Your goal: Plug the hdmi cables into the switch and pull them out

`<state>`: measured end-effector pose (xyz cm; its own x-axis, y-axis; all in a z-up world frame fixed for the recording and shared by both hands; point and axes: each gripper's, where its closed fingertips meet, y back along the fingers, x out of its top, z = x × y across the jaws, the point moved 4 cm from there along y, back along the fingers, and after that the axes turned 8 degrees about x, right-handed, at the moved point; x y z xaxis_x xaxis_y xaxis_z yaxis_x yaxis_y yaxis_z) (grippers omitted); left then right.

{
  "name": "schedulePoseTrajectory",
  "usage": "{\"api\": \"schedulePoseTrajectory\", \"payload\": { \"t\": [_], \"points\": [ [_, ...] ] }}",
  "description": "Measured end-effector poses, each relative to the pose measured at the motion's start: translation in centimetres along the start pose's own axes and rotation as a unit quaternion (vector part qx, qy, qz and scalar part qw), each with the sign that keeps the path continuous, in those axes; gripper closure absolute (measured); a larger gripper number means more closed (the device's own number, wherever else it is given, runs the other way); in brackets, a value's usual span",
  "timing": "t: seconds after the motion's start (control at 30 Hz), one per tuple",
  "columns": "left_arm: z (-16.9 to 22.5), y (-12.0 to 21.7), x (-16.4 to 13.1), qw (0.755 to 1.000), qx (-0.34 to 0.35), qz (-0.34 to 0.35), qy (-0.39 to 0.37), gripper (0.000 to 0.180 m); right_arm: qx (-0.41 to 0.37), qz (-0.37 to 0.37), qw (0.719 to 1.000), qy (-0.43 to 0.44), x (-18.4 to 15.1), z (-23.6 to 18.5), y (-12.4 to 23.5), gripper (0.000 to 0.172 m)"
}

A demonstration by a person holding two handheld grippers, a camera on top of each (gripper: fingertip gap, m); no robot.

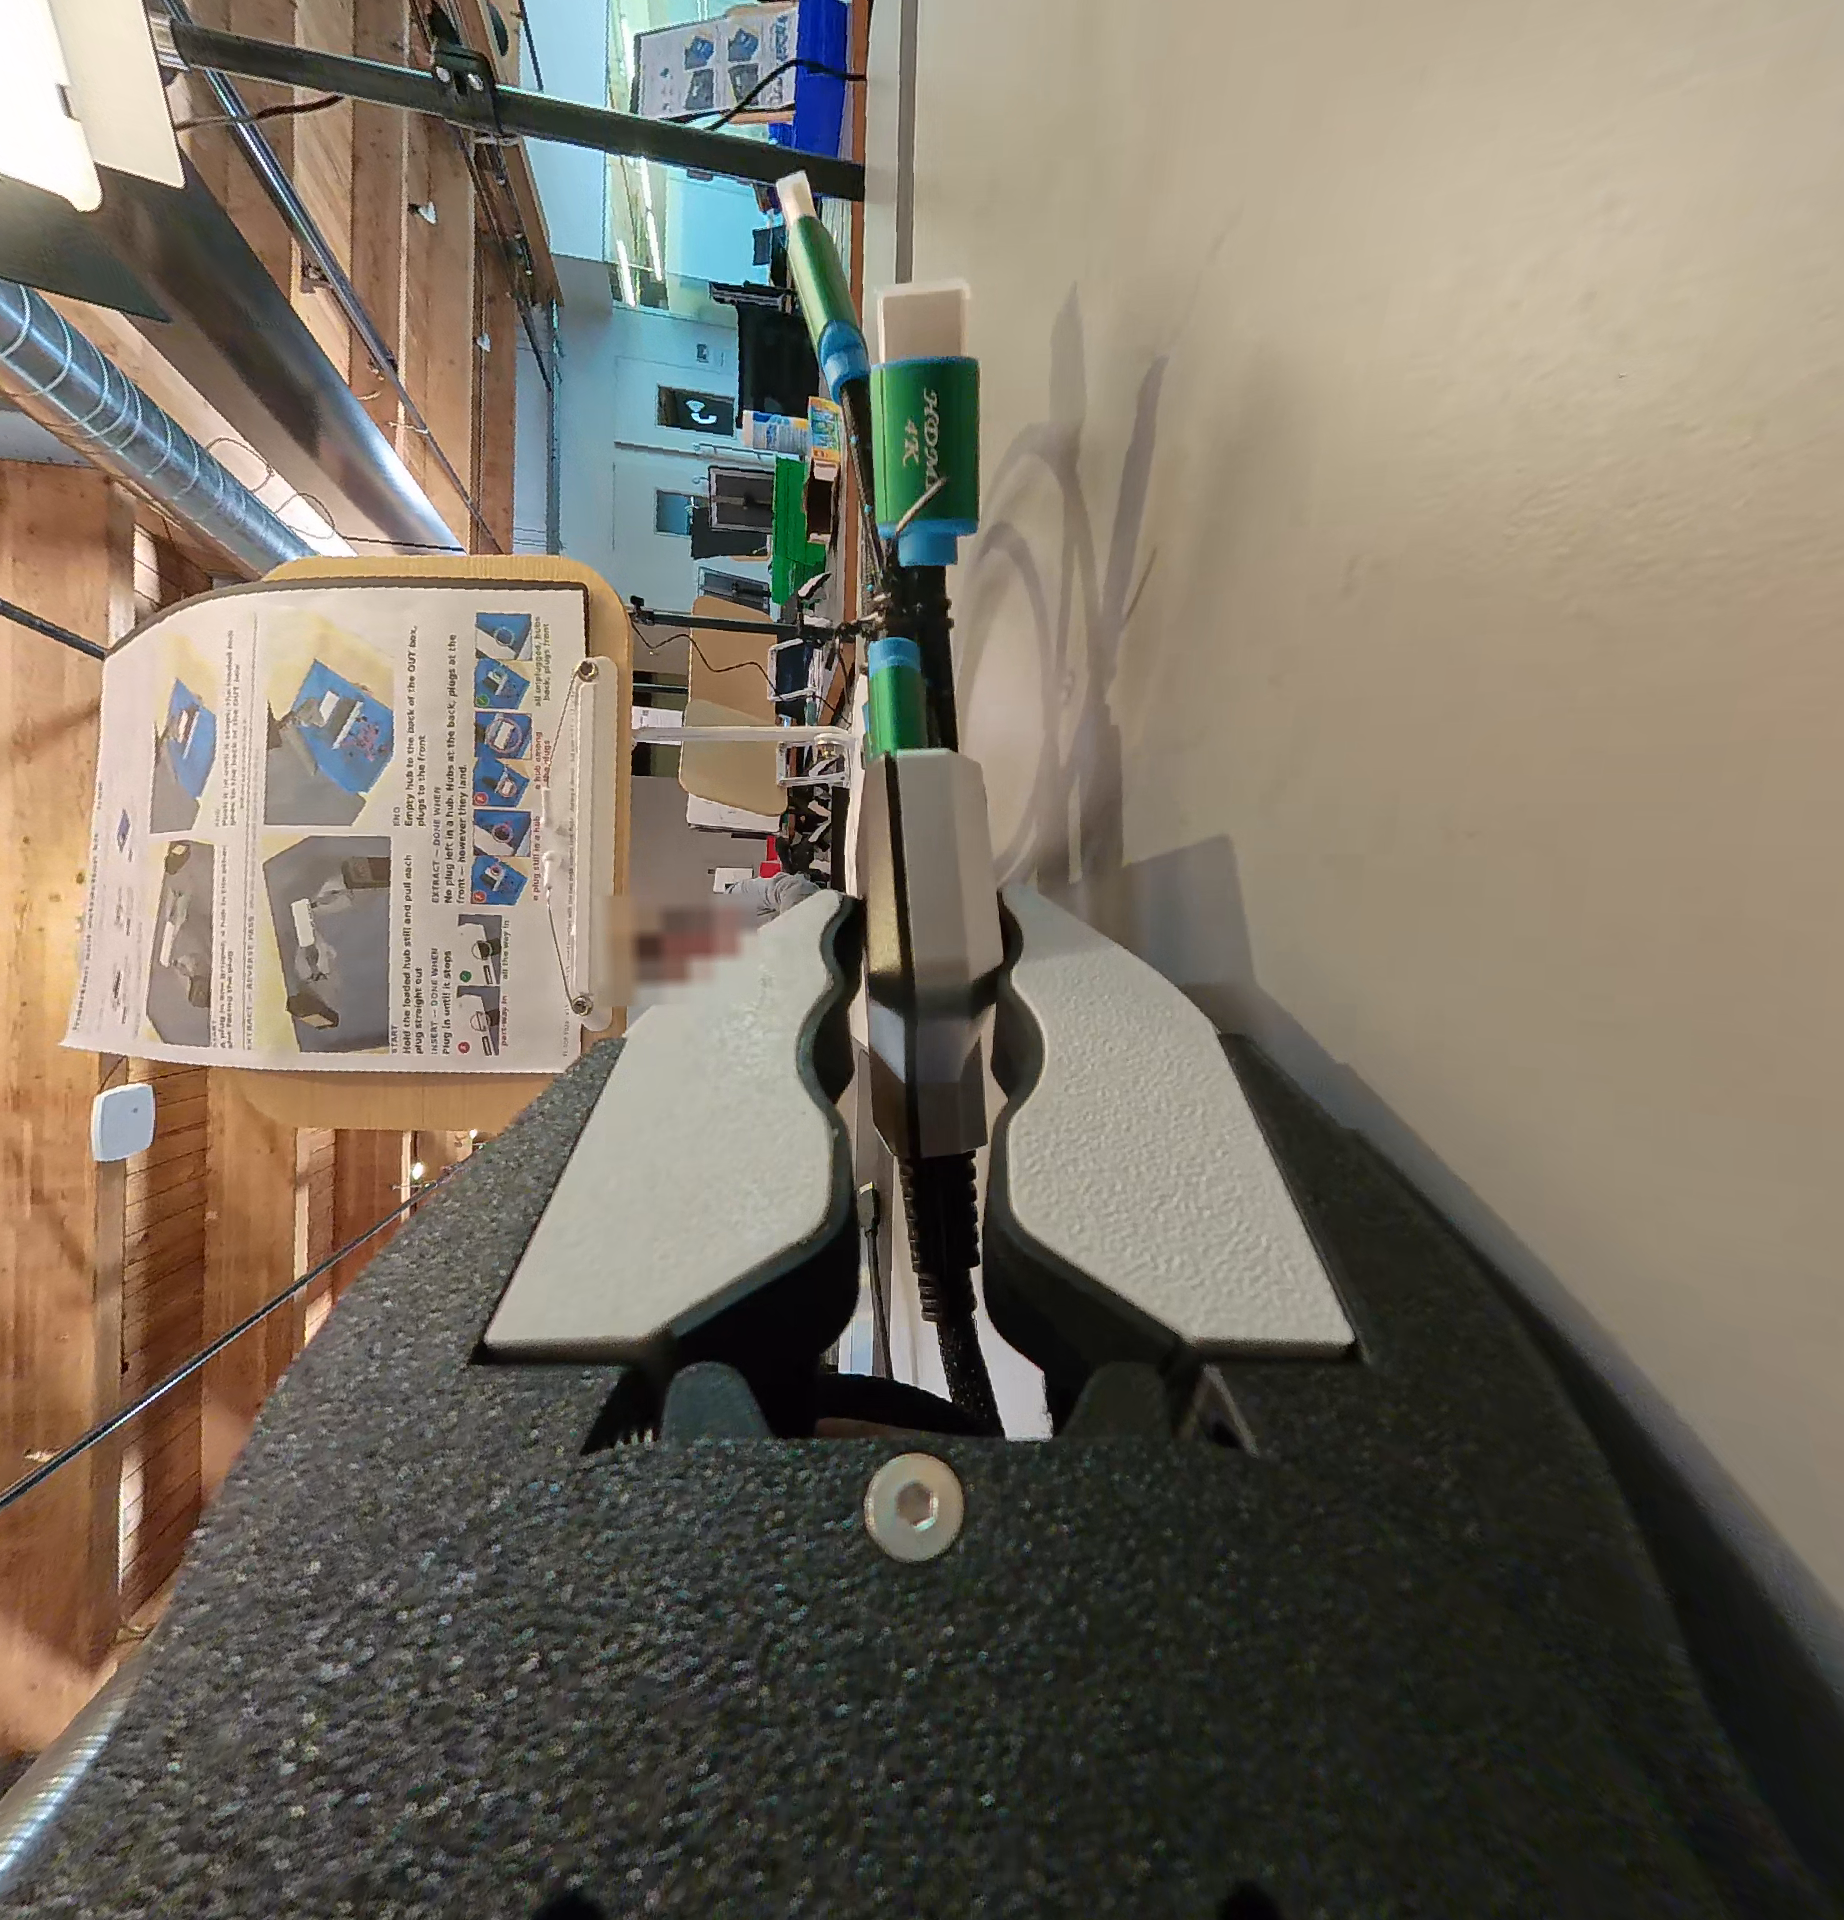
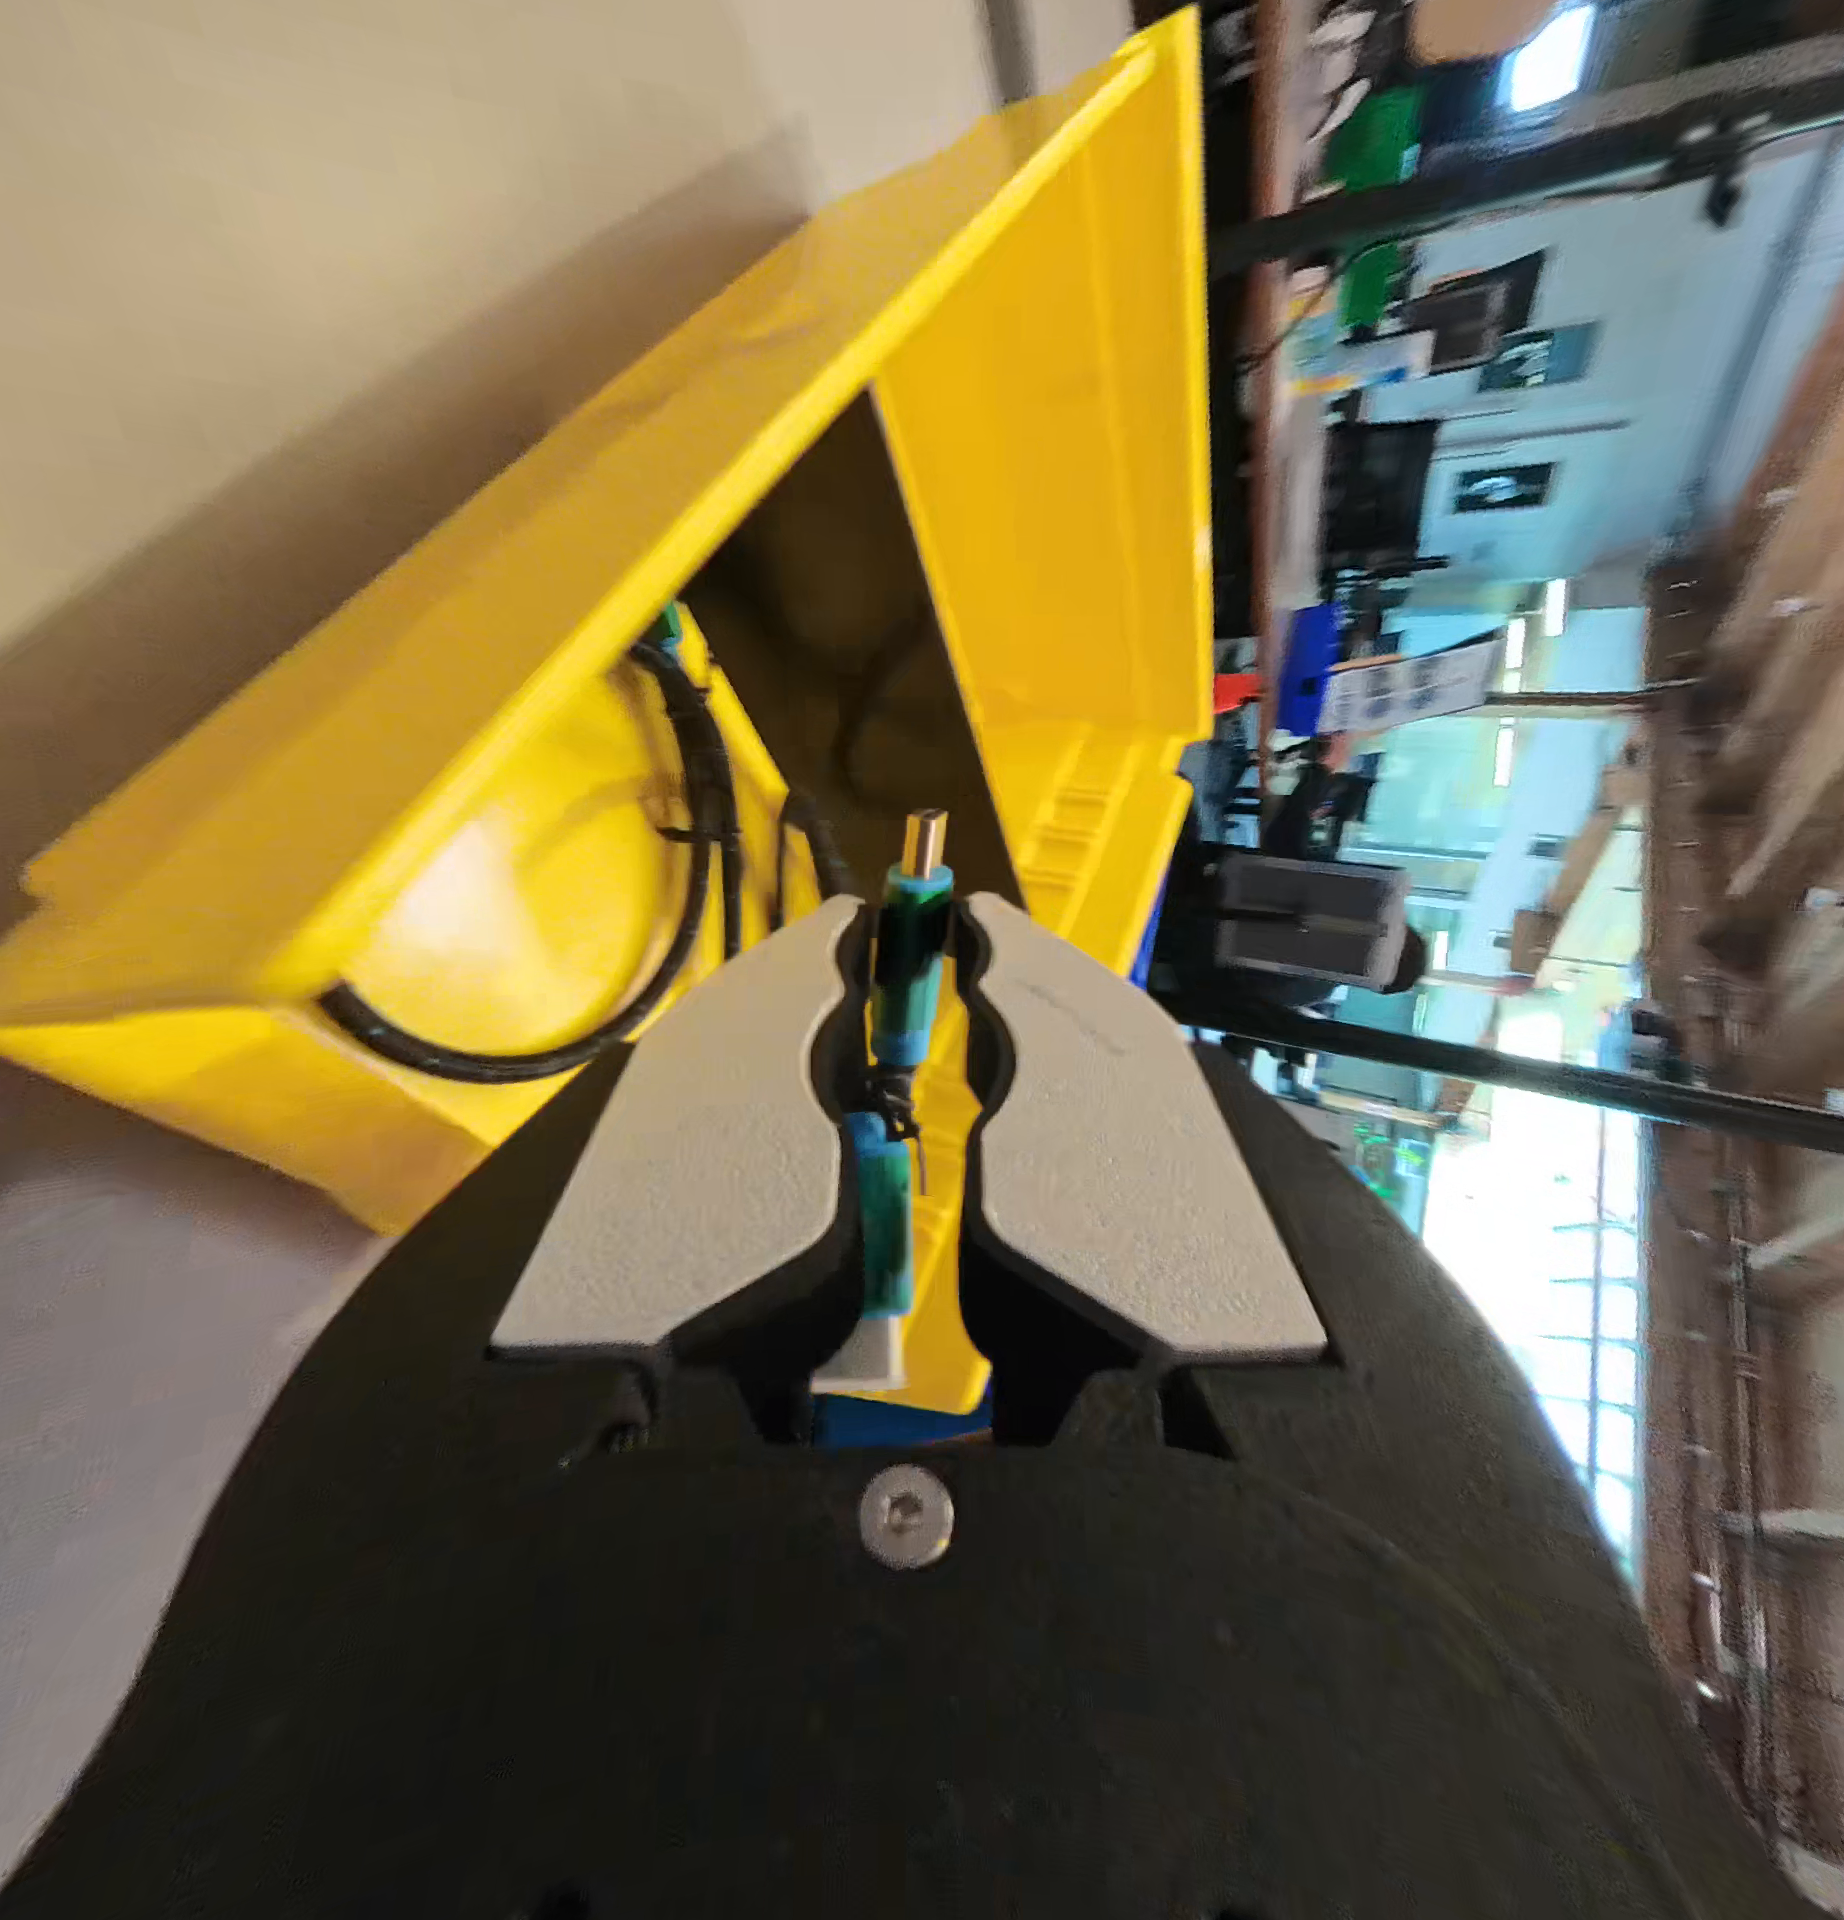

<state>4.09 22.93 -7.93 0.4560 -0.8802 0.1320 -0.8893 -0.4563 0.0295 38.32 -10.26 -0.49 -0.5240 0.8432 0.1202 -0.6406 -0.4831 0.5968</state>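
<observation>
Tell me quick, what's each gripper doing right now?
Left gripper: closed on a grey hub, with a black cable running back from it.
Right gripper: closed on a green plug, beside a yellow bin.

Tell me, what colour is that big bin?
Bright yellow bin, clearest in the right wrist view.

Bright daylight; cable shadows [image 1: 1063, 582] fall on the wall [image 1: 1469, 520], and the right view is motion-blurred with fisheye-bent edges.

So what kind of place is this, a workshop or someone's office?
Most likely a workshop or lab in a timber-built hall: an illustrated instruction sheet on a stand, a yellow plastic bin holding cables, and exposed metal ducting overhead.
</observation>
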Motion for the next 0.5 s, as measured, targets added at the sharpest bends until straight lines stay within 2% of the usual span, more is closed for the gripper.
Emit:
{"api": "schedulePoseTrajectory", "payload": {
  "t": [0.03,0.13,0.3,0.4,0.5],
  "points": [
    [0.0,0.1,0.0,1.000,0.000,0.000,0.000,0.157,0.011,-0.001,1.000,0.000,0.2,-0.3,-0.1,0.146],
    [0.0,0.2,0.0,1.000,-0.001,0.001,-0.001,0.157,0.032,0.006,0.999,-0.020,0.1,0.2,1.2,0.130],
    [0.1,0.2,0.2,1.000,-0.003,0.006,-0.007,0.157,-0.025,0.006,1.000,0.008,0.9,3.0,5.7,0.130],
    [0.1,0.0,0.5,1.000,-0.005,0.011,-0.008,0.157,-0.038,0.041,0.998,0.036,4.5,2.3,7.4,0.130],
    [0.1,0.0,0.9,1.000,-0.005,0.019,-0.012,0.157,-0.031,0.124,0.990,0.061,11.0,-0.8,7.5,0.131]
  ]
}}
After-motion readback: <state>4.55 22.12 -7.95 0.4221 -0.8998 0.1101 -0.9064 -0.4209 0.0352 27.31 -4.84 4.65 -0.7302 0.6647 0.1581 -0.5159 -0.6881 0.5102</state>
